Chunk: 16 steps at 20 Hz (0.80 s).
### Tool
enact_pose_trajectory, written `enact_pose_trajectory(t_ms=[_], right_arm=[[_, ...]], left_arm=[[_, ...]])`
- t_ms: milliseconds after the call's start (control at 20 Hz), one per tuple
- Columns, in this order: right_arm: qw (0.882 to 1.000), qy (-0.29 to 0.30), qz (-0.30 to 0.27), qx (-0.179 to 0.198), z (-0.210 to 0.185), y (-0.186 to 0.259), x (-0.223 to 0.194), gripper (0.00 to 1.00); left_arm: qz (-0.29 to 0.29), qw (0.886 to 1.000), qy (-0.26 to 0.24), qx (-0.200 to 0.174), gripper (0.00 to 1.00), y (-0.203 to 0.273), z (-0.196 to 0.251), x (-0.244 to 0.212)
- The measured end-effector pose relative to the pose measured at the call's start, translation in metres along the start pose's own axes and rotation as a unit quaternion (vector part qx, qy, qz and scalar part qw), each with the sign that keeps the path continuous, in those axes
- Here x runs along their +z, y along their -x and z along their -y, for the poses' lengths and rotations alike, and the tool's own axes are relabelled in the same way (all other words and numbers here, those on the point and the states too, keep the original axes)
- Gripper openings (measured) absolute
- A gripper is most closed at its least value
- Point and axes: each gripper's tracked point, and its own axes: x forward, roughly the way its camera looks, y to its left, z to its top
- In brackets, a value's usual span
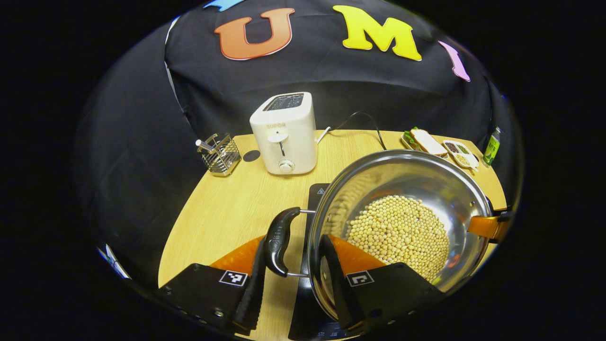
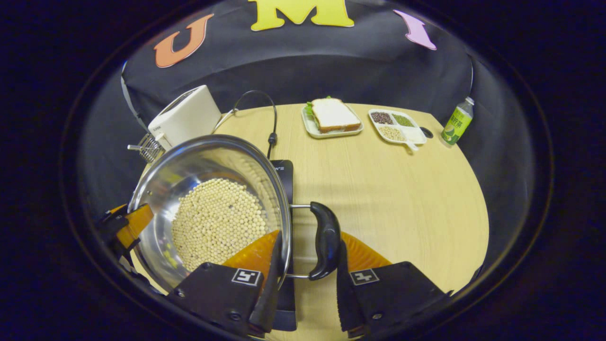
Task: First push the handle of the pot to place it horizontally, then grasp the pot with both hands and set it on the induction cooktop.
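In the left gripper view, the left gripper straddles the steel pot's black handle, fingers on handle and rim; soybeans inside, induction cooktop beneath, toaster behind. In the right gripper view, the right gripper likewise clasps the other handle; a sandwich plate lies beyond.

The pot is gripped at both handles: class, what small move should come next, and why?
Probably lower the pot straight down, kept level, onto the induction cooktop. The left gripper and right gripper each seem to clamp a handle with the rim, the cooktop lies underneath, and the loose beans could spill.
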Motion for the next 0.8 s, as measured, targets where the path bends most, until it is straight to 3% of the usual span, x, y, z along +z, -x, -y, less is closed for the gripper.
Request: enact_pose_trajectory(t_ms=[400,650,800], right_arm=[[1.0,-0.013,0.016,0.002,0.0,0.001,-0.002,0.6],[0.996,-0.01,0.087,0.017,0.008,0.019,0.017,0.8],[0.993,0.027,0.117,0.012,0.012,0.032,0.028,0.78]], left_arm=[[0.014,1.0,-0.017,-0.012,0.67,-0.003,0.002,0.004],[0.07,0.997,-0.01,0.027,0.98,0.014,-0.017,0.016],[0.086,0.995,-0.012,0.046,0.97,0.029,-0.022,0.02]])
